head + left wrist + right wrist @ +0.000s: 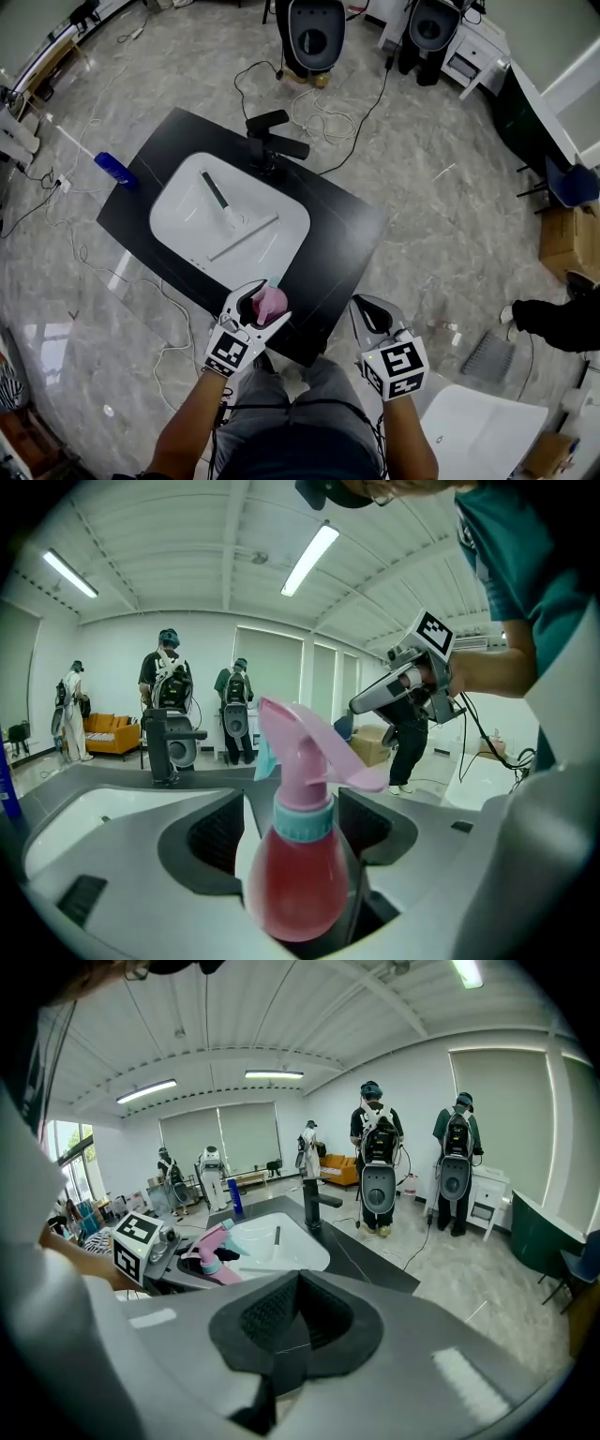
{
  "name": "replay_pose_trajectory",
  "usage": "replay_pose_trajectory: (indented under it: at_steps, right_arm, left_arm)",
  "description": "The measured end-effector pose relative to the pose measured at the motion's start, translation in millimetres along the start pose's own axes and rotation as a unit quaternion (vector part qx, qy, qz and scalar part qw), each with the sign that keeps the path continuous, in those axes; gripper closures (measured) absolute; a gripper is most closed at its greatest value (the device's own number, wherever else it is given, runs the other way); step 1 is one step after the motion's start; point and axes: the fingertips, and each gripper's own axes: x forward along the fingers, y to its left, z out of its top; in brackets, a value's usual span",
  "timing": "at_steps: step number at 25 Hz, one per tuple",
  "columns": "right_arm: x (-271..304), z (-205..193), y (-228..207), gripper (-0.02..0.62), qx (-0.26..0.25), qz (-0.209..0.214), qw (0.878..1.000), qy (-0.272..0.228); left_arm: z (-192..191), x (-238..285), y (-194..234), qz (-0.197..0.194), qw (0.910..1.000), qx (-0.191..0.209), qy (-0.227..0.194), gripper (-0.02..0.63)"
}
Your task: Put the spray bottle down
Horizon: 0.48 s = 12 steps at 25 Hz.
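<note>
The pink spray bottle (272, 300) with a teal collar stands upright at the near edge of the black counter (347, 225). My left gripper (255, 305) is around it. In the left gripper view the bottle (300, 874) sits deep between the jaws of the left gripper (300, 808), and a thin gap shows beside the left pad, so the pads are not pressing on it. My right gripper (373, 314) hovers to the right, just off the counter's corner, shut and empty. In the right gripper view its pads meet (298, 1312), and the bottle (214, 1251) shows at the left.
A white basin (178, 202) is set in the counter, with a black-handled tool (217, 192) lying in it and a black faucet (272, 141) behind. A blue bottle (114, 169) stands at the counter's far left corner. Cables (328, 122) trail over the marble floor.
</note>
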Motion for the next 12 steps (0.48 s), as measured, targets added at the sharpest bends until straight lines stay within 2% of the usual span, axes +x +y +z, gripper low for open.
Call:
replay_pose_trajectory:
  at_steps: [12]
  right_arm:
    - [4, 18, 6, 0.584, -0.004, 0.015, 1.0, 0.006]
  left_arm:
    - [16, -19, 7, 0.002, 0.9999, 0.009, 0.009, 0.246]
